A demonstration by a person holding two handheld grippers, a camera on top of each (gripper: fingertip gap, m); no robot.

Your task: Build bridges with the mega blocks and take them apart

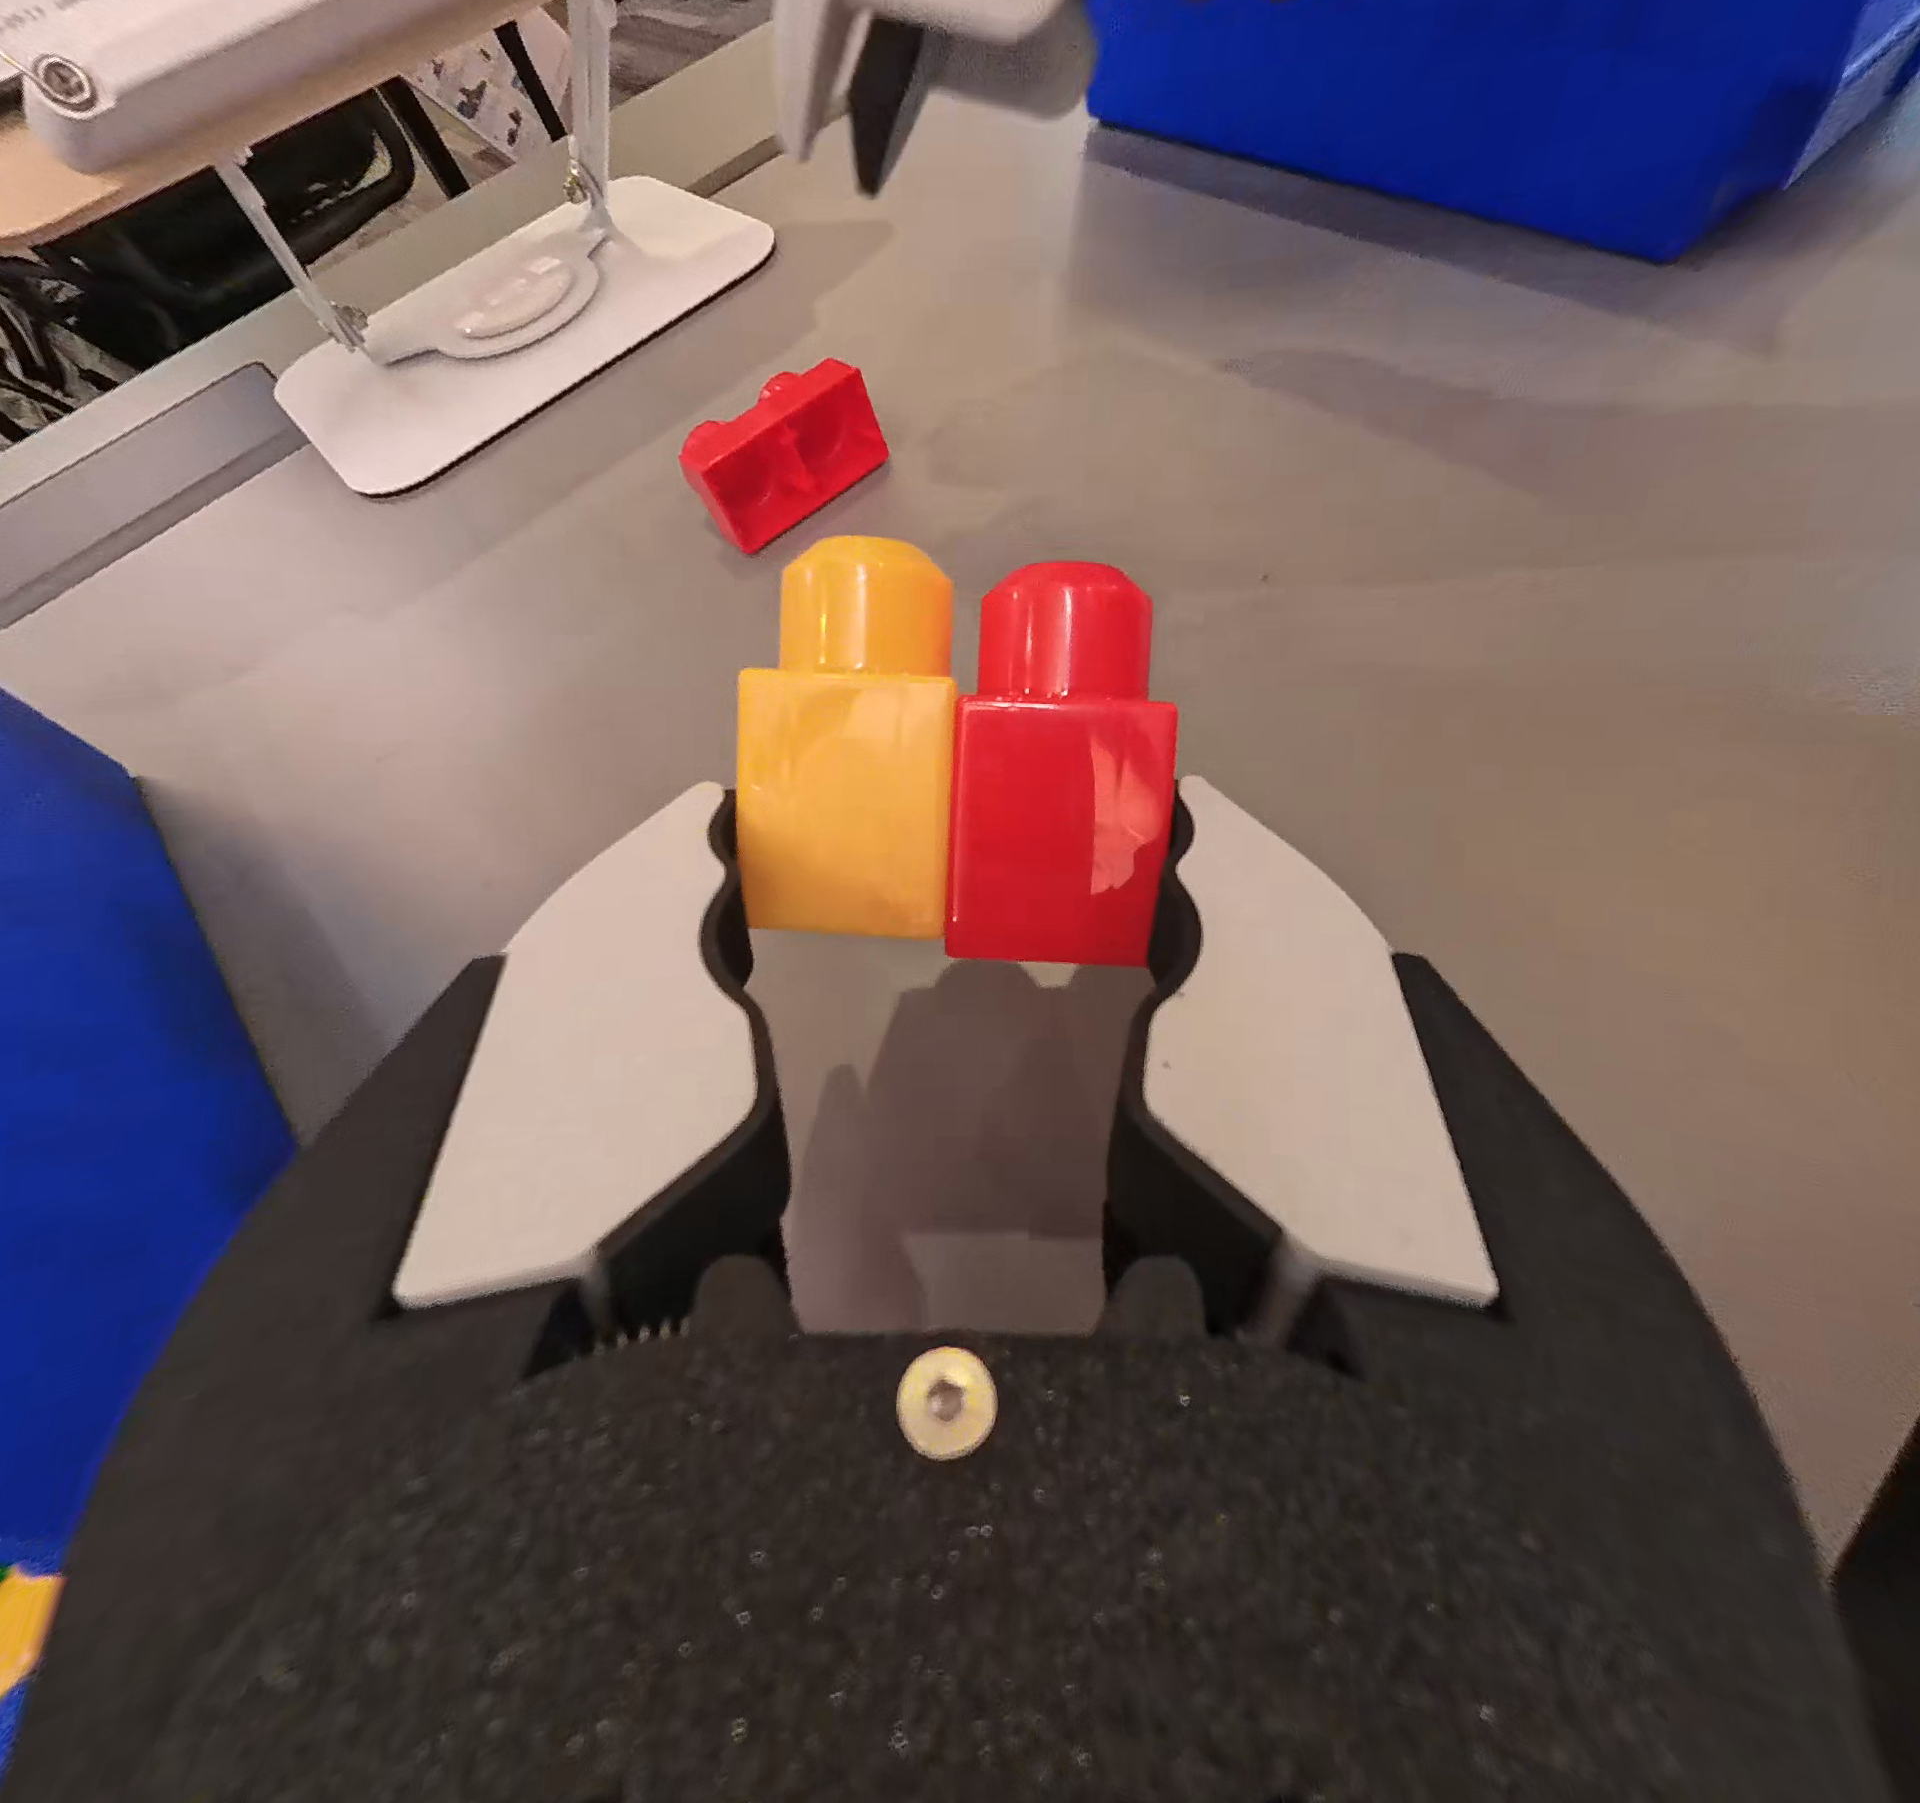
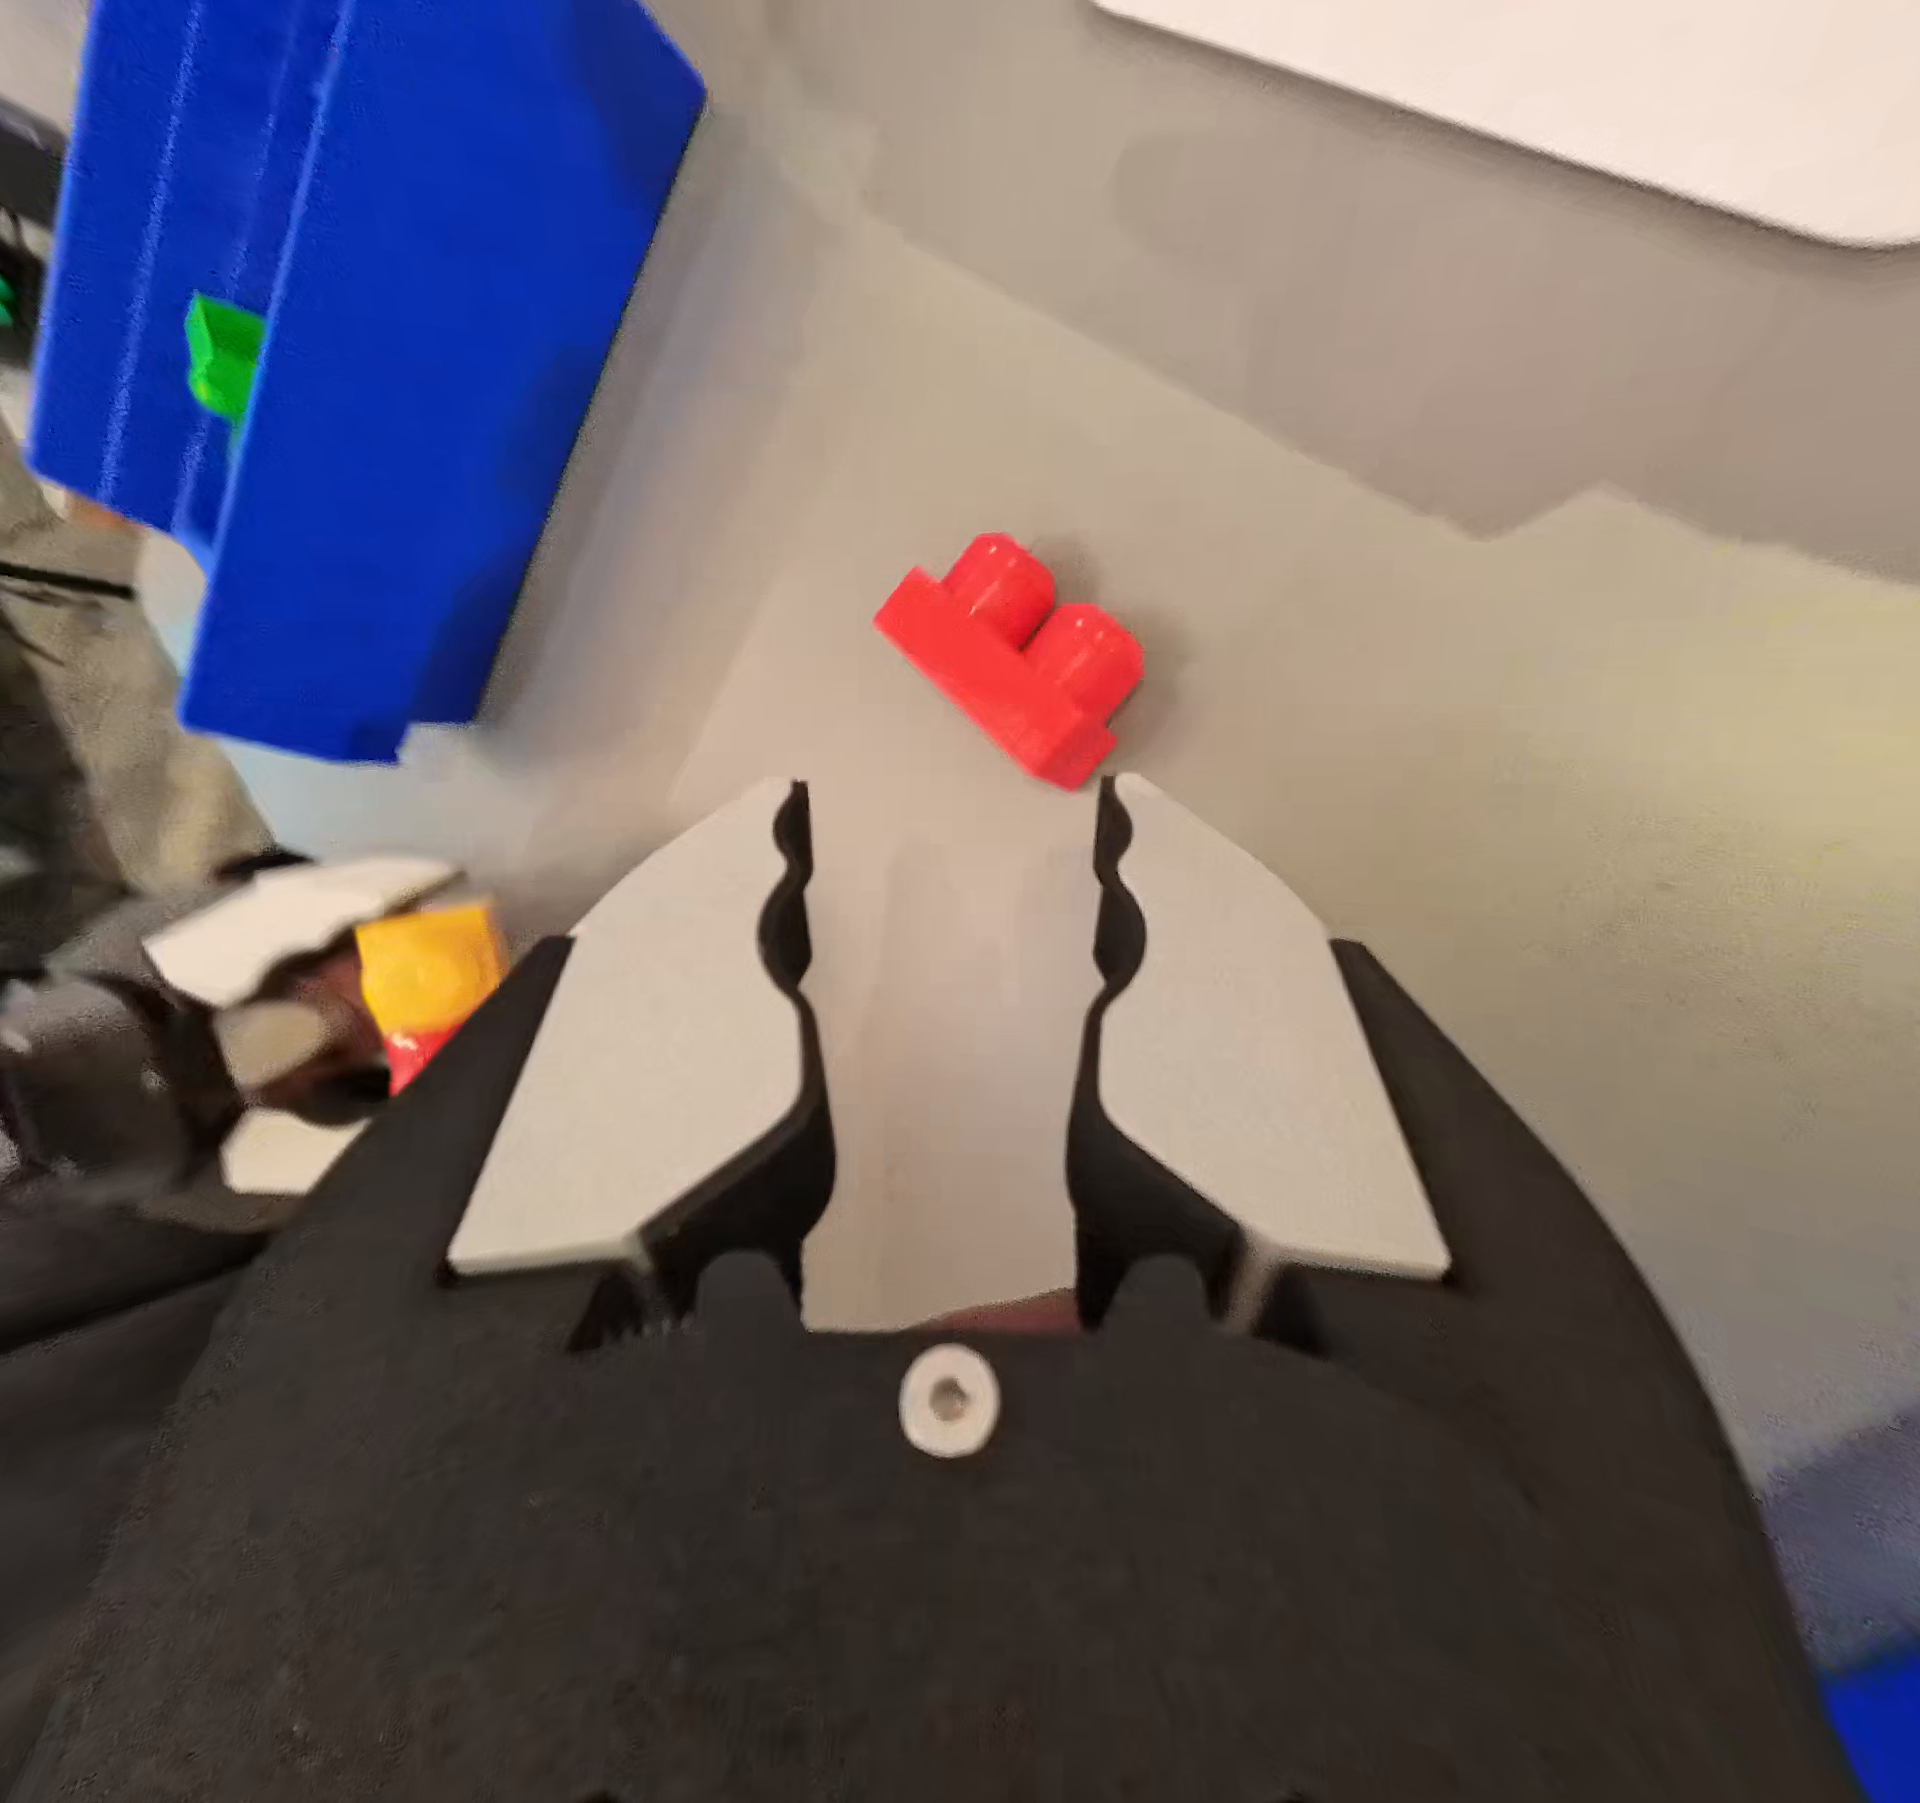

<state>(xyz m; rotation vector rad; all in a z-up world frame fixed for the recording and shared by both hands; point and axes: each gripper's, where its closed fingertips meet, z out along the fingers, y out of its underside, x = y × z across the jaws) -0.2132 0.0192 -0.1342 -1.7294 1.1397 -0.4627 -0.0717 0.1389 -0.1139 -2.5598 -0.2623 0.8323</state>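
Grey table [image 1: 1455, 558] — left gripper [image 1: 956, 849] pinches a yellow block [image 1: 842, 808] and red block [image 1: 1055, 828] together. Right gripper [image 2: 951, 797] gapes empty, seemingly just above a flat red brick [image 2: 997, 673].

Black tool [image 1: 956, 849], grey fingers [image 1: 613, 1036], perhaps silver screw [image 1: 945, 1405].

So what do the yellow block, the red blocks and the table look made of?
Yellow block and red block: glossy moulded plastic, showing sharp highlights. Loose two-stud red block: likely the same plastic, blurred. Table: smooth grey, faintly reflective; laminate or metal, unclear.
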